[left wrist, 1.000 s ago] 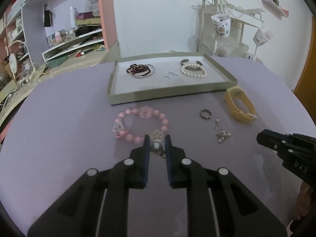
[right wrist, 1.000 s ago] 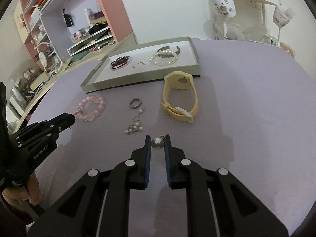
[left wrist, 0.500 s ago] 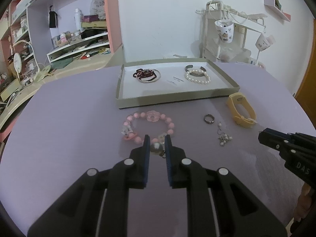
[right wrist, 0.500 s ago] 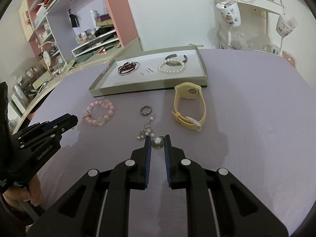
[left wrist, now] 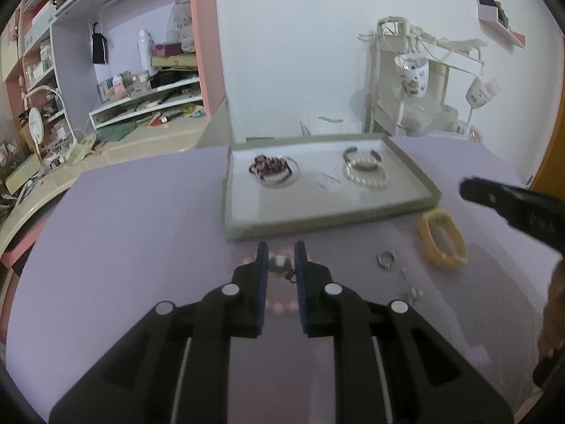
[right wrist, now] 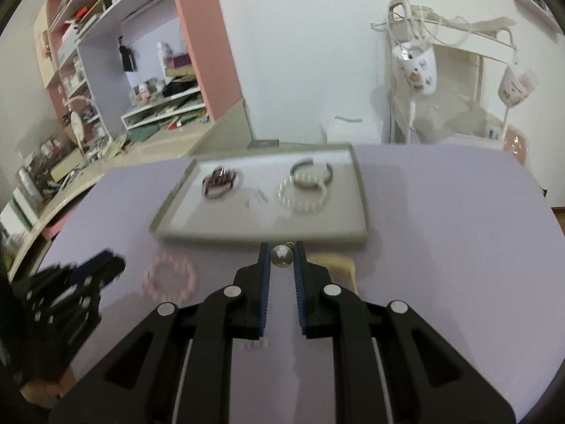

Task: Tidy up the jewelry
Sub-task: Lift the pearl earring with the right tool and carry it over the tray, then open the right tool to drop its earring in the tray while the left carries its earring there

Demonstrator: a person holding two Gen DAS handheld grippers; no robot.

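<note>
The lilac bench (left wrist: 123, 212) carries everything, and toward its far side lies the shallow grey tray (left wrist: 416, 208) with a dark beaded bangle (left wrist: 270, 169) at its left and a pearl bracelet (left wrist: 365, 176) at its right. On the bare bench just near of the tray lie a yellow watch band (left wrist: 441, 243), a pink bead bracelet (right wrist: 169, 277), a small ring (left wrist: 385, 259) and a loose cluster of tiny beads.

The left tool (left wrist: 280, 259) is clenched on a pearl earring (left wrist: 278, 263), and the right tool (right wrist: 282, 256) is clenched on its twin, a second pearl earring (right wrist: 281, 256); both hang clear of the bench, just short of the tray's near wall.

The step looks like carrying the pair into the tray. To do it well, keep both grips firm, clear the near wall, lower over the open patch between bangle and pearls, and let go only when low, so the round pearls do not roll.
</note>
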